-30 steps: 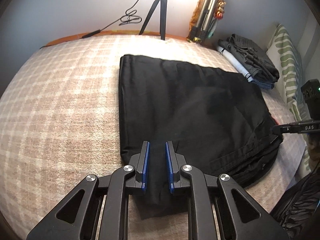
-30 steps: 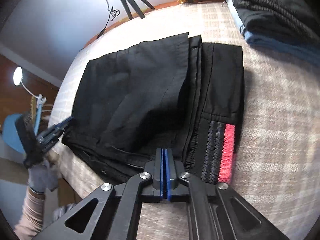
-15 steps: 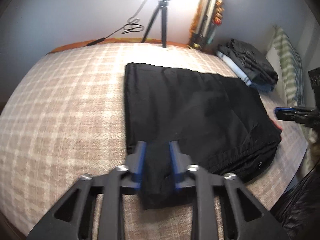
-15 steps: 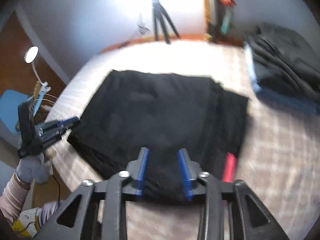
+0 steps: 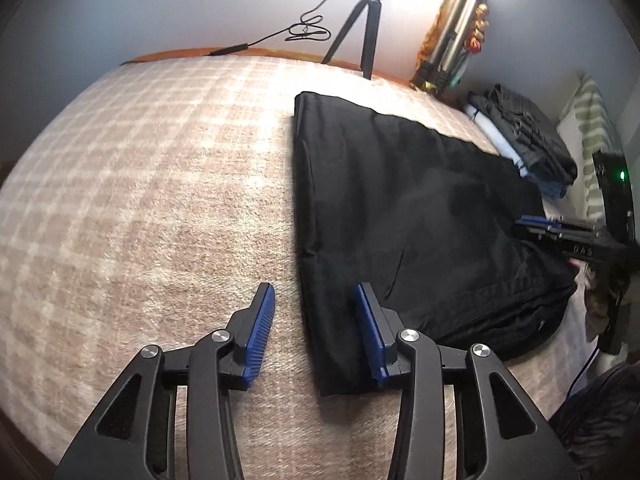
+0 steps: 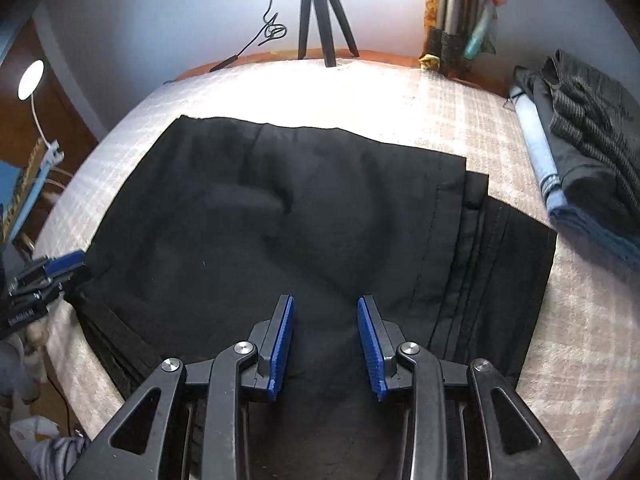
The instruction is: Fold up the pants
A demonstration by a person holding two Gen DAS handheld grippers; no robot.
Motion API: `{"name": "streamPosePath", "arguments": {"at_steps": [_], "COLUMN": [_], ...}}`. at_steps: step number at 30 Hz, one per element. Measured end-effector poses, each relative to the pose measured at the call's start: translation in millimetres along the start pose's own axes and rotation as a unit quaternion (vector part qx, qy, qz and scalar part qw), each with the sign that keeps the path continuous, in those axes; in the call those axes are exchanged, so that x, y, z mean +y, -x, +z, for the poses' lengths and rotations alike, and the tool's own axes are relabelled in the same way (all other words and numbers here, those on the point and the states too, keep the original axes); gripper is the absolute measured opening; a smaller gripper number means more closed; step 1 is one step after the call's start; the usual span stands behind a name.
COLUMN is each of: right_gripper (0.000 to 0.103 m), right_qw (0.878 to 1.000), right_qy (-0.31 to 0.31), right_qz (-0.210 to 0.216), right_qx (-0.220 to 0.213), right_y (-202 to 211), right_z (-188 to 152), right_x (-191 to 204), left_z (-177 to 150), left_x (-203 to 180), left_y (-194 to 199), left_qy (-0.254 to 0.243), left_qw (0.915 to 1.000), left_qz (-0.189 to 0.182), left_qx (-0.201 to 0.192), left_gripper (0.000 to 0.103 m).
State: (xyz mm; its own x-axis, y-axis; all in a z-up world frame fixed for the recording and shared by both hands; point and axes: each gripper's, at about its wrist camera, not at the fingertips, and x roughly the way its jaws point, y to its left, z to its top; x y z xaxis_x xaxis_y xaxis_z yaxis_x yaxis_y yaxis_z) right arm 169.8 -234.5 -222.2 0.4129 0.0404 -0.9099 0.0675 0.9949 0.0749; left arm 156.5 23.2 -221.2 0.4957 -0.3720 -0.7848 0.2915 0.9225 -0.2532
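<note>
Black pants (image 5: 400, 200) lie folded flat on the plaid bed cover (image 5: 160, 200). My left gripper (image 5: 314, 292) hovers at their near left edge. Its jaws are opening: one pad is over the cover, the other over the cloth, and neither presses on anything. In the right wrist view the pants (image 6: 300, 220) fill the middle, with stacked layers along their right side. My right gripper (image 6: 326, 300) stands open just above them and grips nothing. Each gripper shows in the other's view: the right gripper (image 5: 560, 232) at the pants' far side, the left gripper (image 6: 52, 268) at the left edge.
A pile of folded clothes (image 6: 580, 152) sits to the right of the pants, also seen as the clothes pile (image 5: 528, 148), next to a striped pillow (image 5: 596, 120). A tripod (image 6: 320, 20) stands at the far bed edge. The bed drops off at the near left, by a lamp (image 6: 30, 80).
Both grippers have opened and let go of the black fabric. The left one slid to the pants' left edge. The right one swung in over the pants and rolled.
</note>
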Motion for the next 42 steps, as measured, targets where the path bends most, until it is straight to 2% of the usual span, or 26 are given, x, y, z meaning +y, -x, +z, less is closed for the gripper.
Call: {"name": "streamPosePath", "arguments": {"at_steps": [2,5,7,9,13,16,19,23,25,33,35,37,38,40,41,42], "right_gripper": [0.037,0.038,0.051,0.057,0.059,0.065,0.065,0.065,0.065,0.065,0.065,0.051,0.048,0.031,0.027,0.023], "right_qw": [1.000,0.999,0.998,0.997,0.993,0.992,0.991,0.991,0.992,0.990,0.988,0.985,0.984,0.982,0.983,0.984], "right_qy": [-0.008,-0.013,0.001,0.002,0.006,0.016,0.018,0.027,0.038,0.051,0.063,0.084,0.098,0.125,0.126,0.120], "right_qz": [0.004,0.040,0.058,0.082,0.121,0.128,0.133,0.120,0.099,0.028,0.012,-0.016,-0.033,-0.043,-0.041,-0.035], "right_qx": [0.006,-0.005,-0.014,-0.016,-0.009,-0.001,0.022,0.055,0.068,0.126,0.140,0.149,0.148,0.132,0.129,0.128], "right_y": [3,16,22,24,17,8,-13,-41,-53,-91,-100,-109,-112,-109,-108,-106], "right_z": [3,12,21,31,60,78,100,126,135,148,146,141,137,133,132,132], "right_x": [3,16,32,45,80,106,130,161,175,203,208,214,217,221,220,217], "left_z": [0,0,-1,-1,-2,-4,-3,-1,-1,-1,-1,-2,-2,-3,-3,-4], "left_x": [2,0,0,0,1,7,6,1,-1,0,-1,-3,-5,-11,-12,-13], "left_y": [0,0,0,-1,0,4,7,13,16,18,19,20,21,23,24,24], "left_qy": [0.010,0.007,0.011,0.016,0.031,0.057,0.055,0.048,0.047,0.055,0.053,0.047,0.039,0.021,0.016,0.017], "left_qw": [0.9999,0.9999,0.9998,0.9996,0.9988,0.9962,0.9957,0.9954,0.9950,0.9932,0.9932,0.9937,0.9943,0.9951,0.9955,0.9957], "left_qz": [-0.005,-0.004,-0.010,-0.018,-0.029,-0.054,-0.059,-0.061,-0.063,-0.076,-0.074,-0.069,-0.061,-0.043,-0.032,-0.025], "left_qx": [-0.004,-0.008,-0.011,-0.013,-0.025,-0.037,-0.045,-0.056,-0.061,-0.069,-0.072,-0.075,-0.078,-0.086,-0.088,-0.088], "left_gripper": [0.040,0.039,0.029,0.023,0.015,0.012,0.011,0.011,0.011,0.011,0.011,0.011,0.011,0.012,0.013,0.022]}}
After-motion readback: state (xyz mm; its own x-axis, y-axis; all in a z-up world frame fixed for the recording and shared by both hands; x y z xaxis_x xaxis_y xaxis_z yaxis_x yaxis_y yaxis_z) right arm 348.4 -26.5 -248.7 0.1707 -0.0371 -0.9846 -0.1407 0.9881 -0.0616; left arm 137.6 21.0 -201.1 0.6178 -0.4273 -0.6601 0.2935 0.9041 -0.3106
